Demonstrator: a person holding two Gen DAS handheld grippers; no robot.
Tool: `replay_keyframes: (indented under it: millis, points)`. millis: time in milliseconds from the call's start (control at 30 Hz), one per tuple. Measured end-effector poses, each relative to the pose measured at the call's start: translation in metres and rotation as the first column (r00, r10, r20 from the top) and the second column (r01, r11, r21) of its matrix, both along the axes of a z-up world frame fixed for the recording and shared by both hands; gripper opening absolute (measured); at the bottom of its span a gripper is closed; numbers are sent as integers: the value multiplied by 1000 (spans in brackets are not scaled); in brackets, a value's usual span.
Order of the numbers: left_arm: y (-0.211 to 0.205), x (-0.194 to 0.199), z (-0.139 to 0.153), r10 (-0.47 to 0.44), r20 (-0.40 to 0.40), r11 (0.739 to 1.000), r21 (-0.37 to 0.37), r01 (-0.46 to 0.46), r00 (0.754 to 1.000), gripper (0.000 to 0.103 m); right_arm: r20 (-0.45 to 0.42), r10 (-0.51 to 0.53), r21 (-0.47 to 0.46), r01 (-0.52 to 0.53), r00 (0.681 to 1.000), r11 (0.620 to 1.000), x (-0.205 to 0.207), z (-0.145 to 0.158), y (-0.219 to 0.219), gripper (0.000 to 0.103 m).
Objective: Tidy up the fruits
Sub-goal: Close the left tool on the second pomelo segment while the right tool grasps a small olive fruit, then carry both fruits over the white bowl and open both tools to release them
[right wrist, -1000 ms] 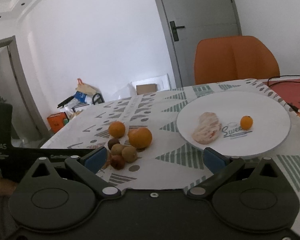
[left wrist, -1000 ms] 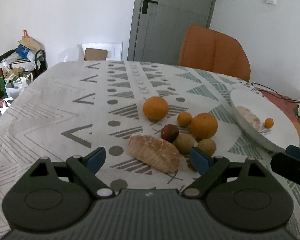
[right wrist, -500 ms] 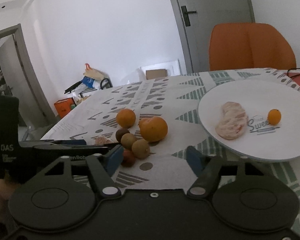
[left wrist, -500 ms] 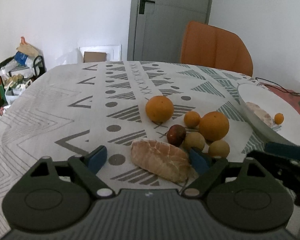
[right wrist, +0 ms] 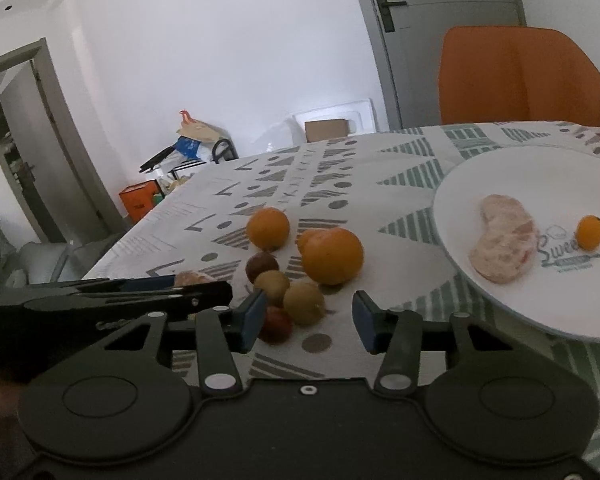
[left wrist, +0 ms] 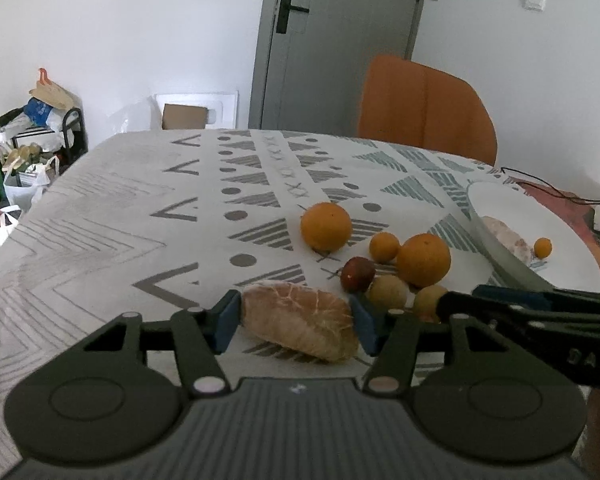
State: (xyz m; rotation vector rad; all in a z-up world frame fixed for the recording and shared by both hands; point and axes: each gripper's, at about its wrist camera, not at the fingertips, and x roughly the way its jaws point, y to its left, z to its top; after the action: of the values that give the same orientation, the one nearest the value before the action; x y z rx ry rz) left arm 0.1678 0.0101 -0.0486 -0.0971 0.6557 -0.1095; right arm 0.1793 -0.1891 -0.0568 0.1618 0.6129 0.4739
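Clamping, left wrist view: left gripper (left wrist: 294, 322) has both blue pads touching the ends of the pale peeled citrus segment (left wrist: 300, 326), narrowed to the segment's length. Segment lies on the patterned grey-and-white tablecloth (left wrist: 140, 208), long axis running left-right across the view, right end angled slightly toward the camera. Just beyond it to the right is a loose cluster: dark red-brown round fruit (left wrist: 357, 274), two tan round fruits (left wrist: 388, 291) and (left wrist: 430, 300), small orange fruit (left wrist: 384, 246), large orange (left wrist: 423, 260). Another large orange (left wrist: 326, 226) sits apart to the left of the cluster. White round plate (left wrist: 500, 200) at right edge carries a second peeled segment (left wrist: 508, 237) and a tiny orange fruit (left wrist: 543, 247). Right gripper's black body (left wrist: 540, 312) comes in from the right, tip near the tan fruits.

Right wrist view: right gripper (right wrist: 308, 322) partly open, nothing between the pads; a dark red fruit (right wrist: 276, 324) lies just beside the left pad, can't tell if touching. Tan fruits (right wrist: 304, 303), (right wrist: 272, 283) and orange (right wrist: 332, 255) sit beyond. Plate (right wrist: 480, 168) at right: its segment (right wrist: 504, 250) has long axis running from near-left to far-right, tiny orange fruit (right wrist: 590, 232) well apart from it. Left gripper's body (right wrist: 112, 292) enters from the left, mostly hiding the held segment (right wrist: 192, 279).
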Motion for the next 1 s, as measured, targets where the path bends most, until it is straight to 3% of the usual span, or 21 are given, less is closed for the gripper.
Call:
replay_keyframes:
  millis: [100,267,300,333,1000]
  points:
    - [5,-5,6,7,15,1000,-3,-7,1000,58,-5,6,2,-6,1000,1000,4,-2,5,47]
    - [12,-9,16,24,39,1000,-18,-23,999,58,-24,2,13,-2,1000,1000,9,-6,8,27]
    - [12,-9,17,24,39,1000,-16,-23,999,58,-25,7,-2,-7,1000,1000,8,-5,9,17]
    - [11,-9,18,21,41,1000,-11,-20,999,58,-19,10,-12,-10,1000,1000,6,-4,9,16]
    - [-47,-8,41,-89,105,996,-5,90,991,58,88,-104,37,101,991,994,-28,24,-54,14]
